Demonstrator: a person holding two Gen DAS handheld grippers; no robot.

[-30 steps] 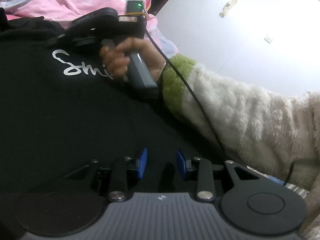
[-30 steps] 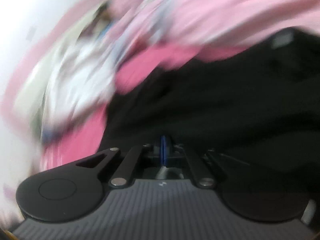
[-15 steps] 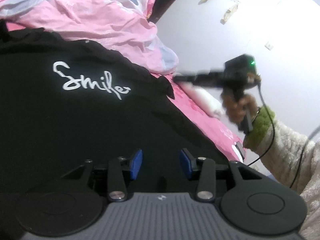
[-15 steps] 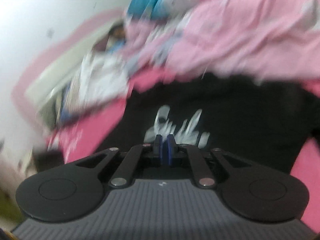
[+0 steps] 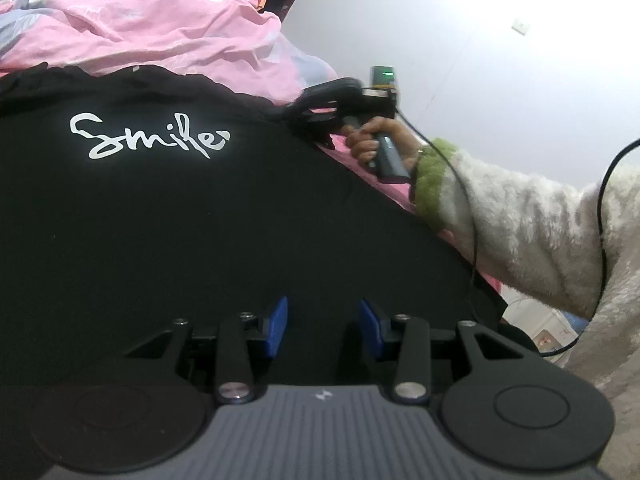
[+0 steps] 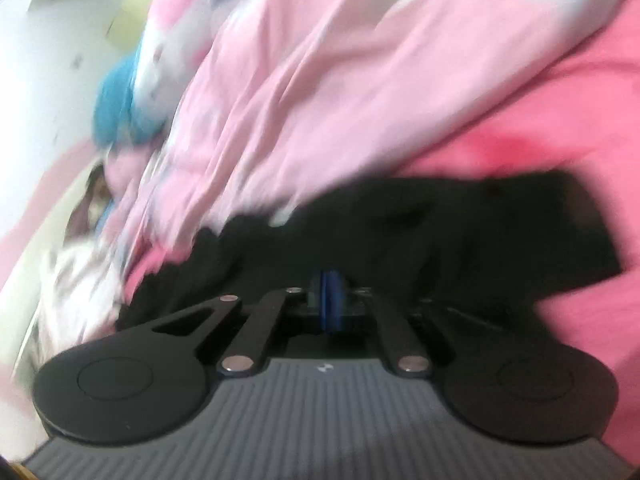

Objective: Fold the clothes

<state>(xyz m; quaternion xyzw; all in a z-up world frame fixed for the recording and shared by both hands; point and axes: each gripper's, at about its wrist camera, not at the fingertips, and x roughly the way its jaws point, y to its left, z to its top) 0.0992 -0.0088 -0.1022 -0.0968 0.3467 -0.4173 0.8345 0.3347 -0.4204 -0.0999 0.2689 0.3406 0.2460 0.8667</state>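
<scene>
A black T-shirt (image 5: 200, 220) with white "Smile" lettering (image 5: 148, 140) lies spread flat on a pink bed sheet (image 5: 372, 176). My left gripper (image 5: 324, 328) hovers low over its lower part, open, blue pads well apart and nothing pinched between them. My right gripper (image 5: 298, 120), held by a hand (image 5: 372, 140) in a fluffy white sleeve with a green cuff, sits at the shirt's far right sleeve edge. In the blurred right wrist view my right gripper (image 6: 330, 300) is shut, with black cloth (image 6: 460, 232) just ahead. I cannot see any cloth between the pads.
A crumpled pale pink quilt (image 5: 140, 28) is heaped along the far side of the shirt, also filling the right wrist view (image 6: 360, 100). A white wall (image 5: 500, 80) rises to the right. A blue item (image 6: 116, 108) lies at the bed's far end.
The right gripper swung from over the shirt's collar out to the right in the air, then came back to the shirt's right sleeve edge. My left pads spread slightly wider.
</scene>
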